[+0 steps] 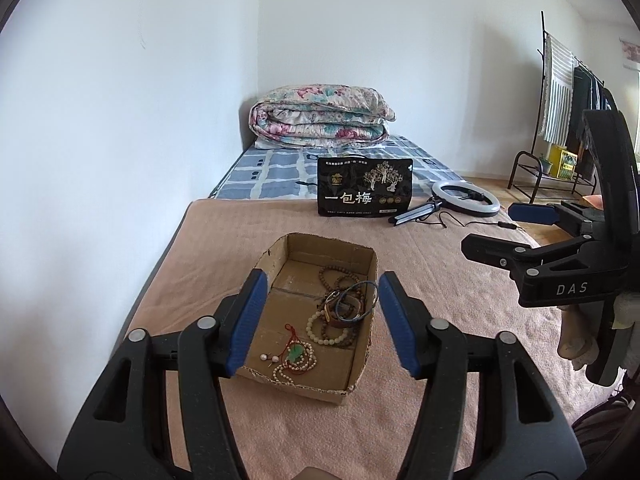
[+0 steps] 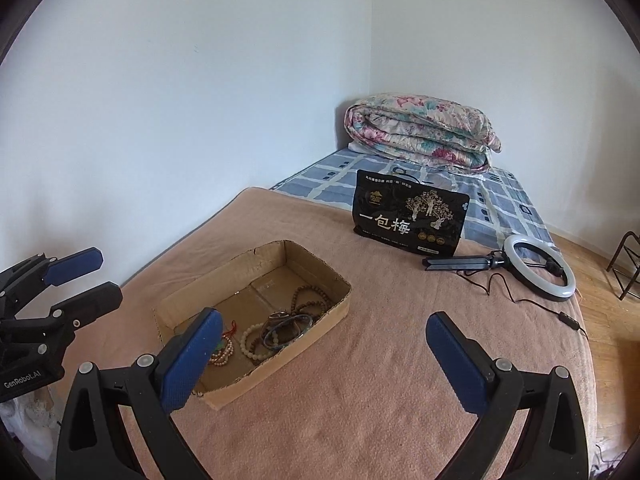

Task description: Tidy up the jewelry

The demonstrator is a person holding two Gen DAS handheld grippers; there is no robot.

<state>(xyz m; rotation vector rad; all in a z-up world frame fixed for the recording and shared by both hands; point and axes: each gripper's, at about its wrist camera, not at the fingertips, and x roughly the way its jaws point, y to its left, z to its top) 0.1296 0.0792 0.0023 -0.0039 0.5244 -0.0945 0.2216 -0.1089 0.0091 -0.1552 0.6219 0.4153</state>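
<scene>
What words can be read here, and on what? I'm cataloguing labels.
"一包梅": black bag on the bed.
"DAS": right gripper, on its body.
"GenRobot.AI": left gripper, on its body.
Small print and round seals on the bag: too small to read.

The left wrist view looks down and forward from close above the cardboard box [image 1: 320, 320]. The right wrist view sees the box [image 2: 256, 320] from its right, slightly farther back. Both share the box and the black bag [image 1: 364, 192] behind it.

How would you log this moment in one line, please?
left gripper: open, empty | right gripper: open, empty | jewelry: in cardboard box
</scene>
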